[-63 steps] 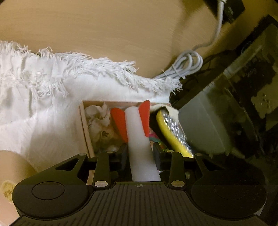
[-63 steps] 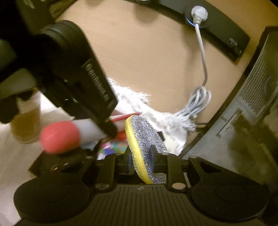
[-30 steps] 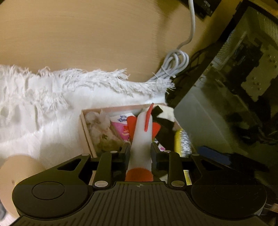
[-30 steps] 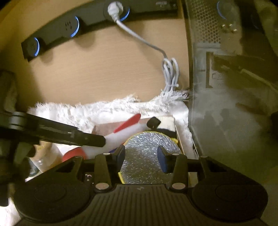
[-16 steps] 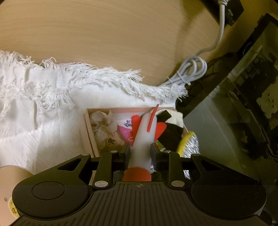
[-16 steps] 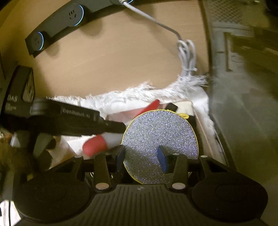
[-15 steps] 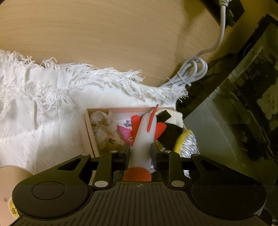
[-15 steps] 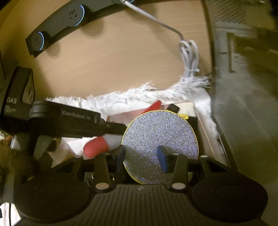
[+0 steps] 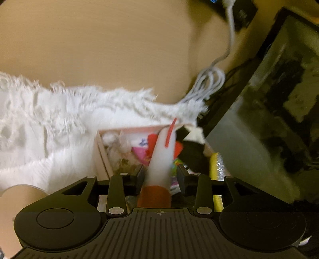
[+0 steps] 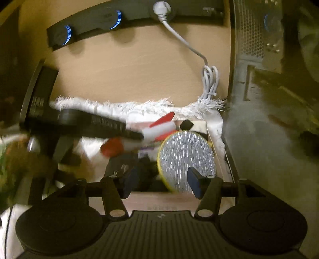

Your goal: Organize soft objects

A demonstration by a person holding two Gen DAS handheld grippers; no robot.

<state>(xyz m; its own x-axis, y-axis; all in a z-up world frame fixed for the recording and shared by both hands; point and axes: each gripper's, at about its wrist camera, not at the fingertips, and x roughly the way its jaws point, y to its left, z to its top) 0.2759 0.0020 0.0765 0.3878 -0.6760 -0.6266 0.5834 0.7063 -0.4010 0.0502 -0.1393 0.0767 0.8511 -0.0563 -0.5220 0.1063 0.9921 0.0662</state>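
A white foam rocket point(image 9: 161, 157) with red fins and a red nose points into the wooden box point(image 9: 100, 149). It lies between the fingers of my left gripper point(image 9: 160, 173), whose jaws are opening and stand a little off its sides. A glittery silver disc sponge point(image 10: 187, 157) with a yellow rim leans in the right end of the box point(image 10: 211, 139). My right gripper point(image 10: 162, 182) sits just in front of the sponge, its jaws opening with the blue pads off it. The right wrist view also shows the rocket point(image 10: 159, 129) and the left gripper point(image 10: 139, 135).
The box holds white crumpled tissue point(image 9: 115, 141), a pink packet point(image 9: 139, 151) and a black-and-white soft thing point(image 9: 191, 139). It rests on a white fringed cloth point(image 9: 49, 123). A computer case point(image 10: 259, 119) stands close on the right; a coiled cable point(image 10: 209, 83) and power strip point(image 10: 119, 18) lie behind.
The right jaws have widened and drawn back from the silver sponge, which now rests in the box. The left jaws have spread slightly around the rocket.
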